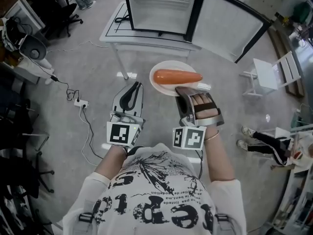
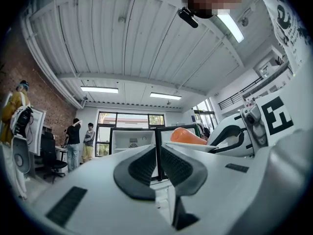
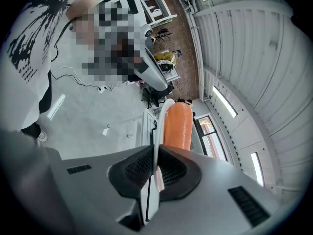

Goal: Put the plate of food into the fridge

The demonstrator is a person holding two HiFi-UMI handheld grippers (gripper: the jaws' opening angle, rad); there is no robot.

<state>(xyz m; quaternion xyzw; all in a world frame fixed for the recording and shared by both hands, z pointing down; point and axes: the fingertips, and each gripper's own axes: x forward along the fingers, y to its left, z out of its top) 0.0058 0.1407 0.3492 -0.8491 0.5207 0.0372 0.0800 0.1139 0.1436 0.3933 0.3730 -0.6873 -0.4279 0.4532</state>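
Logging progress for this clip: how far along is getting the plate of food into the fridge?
Done: the fridge has its door open, and the plate with the carrot is lifted. In hand: the right gripper, jaws clamped on the plate's near rim, holds it in the air short of the fridge; the left gripper is shut and empty. Left: set the plate inside and let go.

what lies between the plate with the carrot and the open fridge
In the head view, just the front edge of the white table under the fridge, then bare grey floor before the plate.
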